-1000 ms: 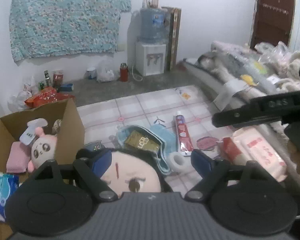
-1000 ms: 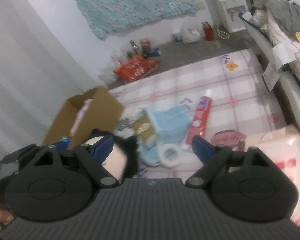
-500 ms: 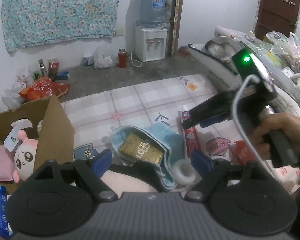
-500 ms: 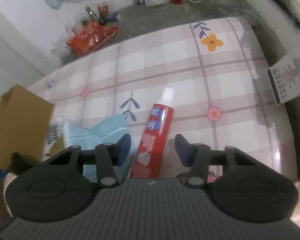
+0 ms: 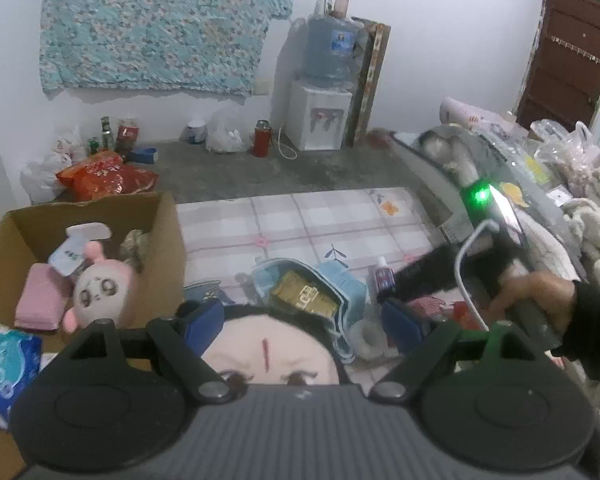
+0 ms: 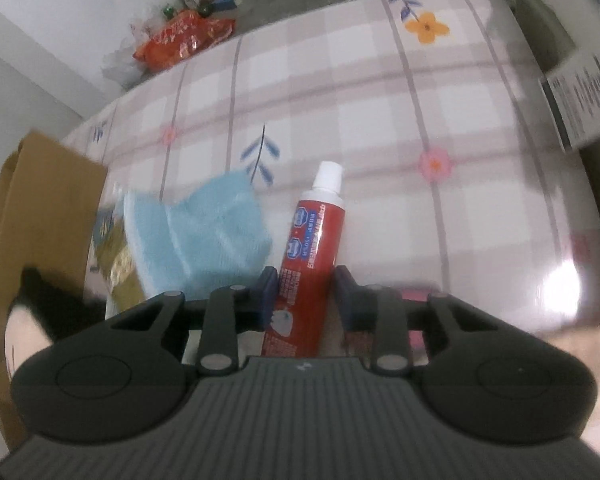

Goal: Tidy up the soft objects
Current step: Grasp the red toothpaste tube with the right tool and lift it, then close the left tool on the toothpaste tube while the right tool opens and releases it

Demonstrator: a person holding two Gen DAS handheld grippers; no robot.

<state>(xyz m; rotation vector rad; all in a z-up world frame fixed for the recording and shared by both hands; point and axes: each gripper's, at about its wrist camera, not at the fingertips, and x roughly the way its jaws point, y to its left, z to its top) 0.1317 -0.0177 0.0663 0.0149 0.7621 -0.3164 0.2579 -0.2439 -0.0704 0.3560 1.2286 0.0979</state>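
Left gripper [image 5: 302, 316]: jaws wide apart, one finger on each side of the doll head; whether the pads press on it cannot be told.
Doll head [image 5: 270, 354]: plush, pale face, dark hair, red mark on the forehead; lies on the mat between the left fingers, just right of the box.
Right gripper [image 6: 306, 294]: pointed steeply down, jaws closing, both pads against the sides of the tube's lower half.
Right hand [image 5: 536, 294]: dark sleeve, wrapped round the handle of the right gripper; a green light glows on that unit.
Tube [image 6: 310, 256]: red, white cap, lies on the mat with the cap pointing away from the right gripper; its lower end sits between the right pads.
Blue cloth [image 6: 204, 232]: light blue, soft, on the mat just left of the tube; in the left wrist view it wraps round a gold packet [image 5: 304, 294].
Tape roll [image 5: 366, 336]: white, on the mat beside the blue cloth, near the left gripper's right finger.
Box [image 5: 162, 240]: open cardboard, at the left edge of the mat.
Box contents: pink plush [image 5: 100, 288], pink folded cloth [image 5: 38, 300], white pack [image 5: 74, 248].
Wipes pack [image 5: 8, 374]: blue and white, at the near left of the box; whether it lies inside cannot be told.
Mat [image 6: 380, 92]: pink check with flower prints, carries all loose items.
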